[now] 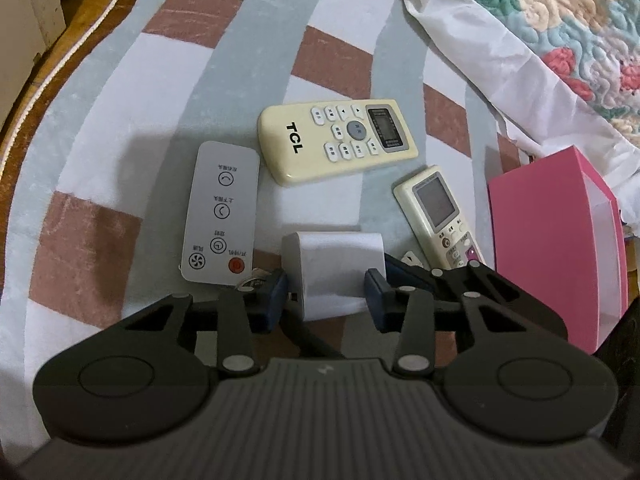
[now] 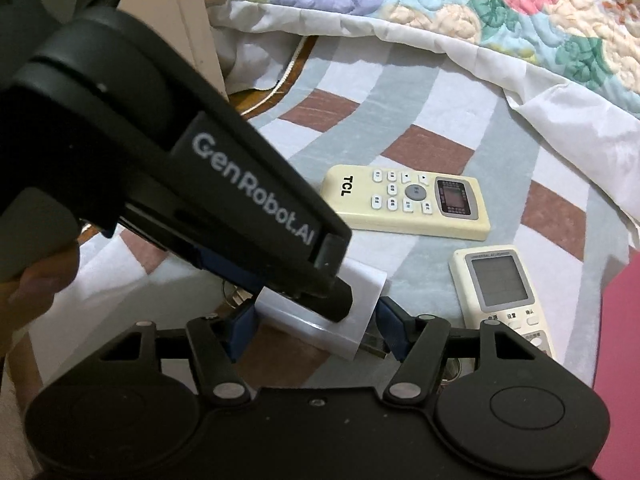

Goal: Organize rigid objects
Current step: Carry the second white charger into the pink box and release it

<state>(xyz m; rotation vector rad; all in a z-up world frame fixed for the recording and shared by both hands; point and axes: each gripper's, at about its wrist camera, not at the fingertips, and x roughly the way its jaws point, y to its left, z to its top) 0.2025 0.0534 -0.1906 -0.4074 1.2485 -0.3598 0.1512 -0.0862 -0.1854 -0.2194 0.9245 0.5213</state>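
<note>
Much of the scene is masked: in the right wrist view the black body of the left hand-held gripper (image 2: 316,304) crosses the frame and covers everything left of the jaws, with only part of the person's hand (image 2: 36,280) showing at the edge. A small metallic item (image 1: 252,280) beside the left pad is too hidden to identify. The near end of the small white remote with a grey screen (image 1: 436,212), ahead and to the right of the left hand-held gripper (image 1: 326,292), is cut off behind the other tool's black linkage, and the pink cardboard box (image 1: 556,248) at far right runs out of frame. The white cube-shaped plastic charger (image 1: 332,264) sits between the blue pads (image 1: 276,296) of the left hand-held gripper, which is partly closed, pressing on both its sides. The right hand-held gripper (image 2: 316,320) stands wider, and its pads (image 2: 390,320) clamp the same charger (image 2: 362,282) along its length. Whether the charger rests on the striped bed blanket (image 1: 120,120) I cannot tell. Ahead lie a cream TCL remote (image 1: 336,140) and, left of it, a flat white remote with a red button (image 1: 220,212).
</note>
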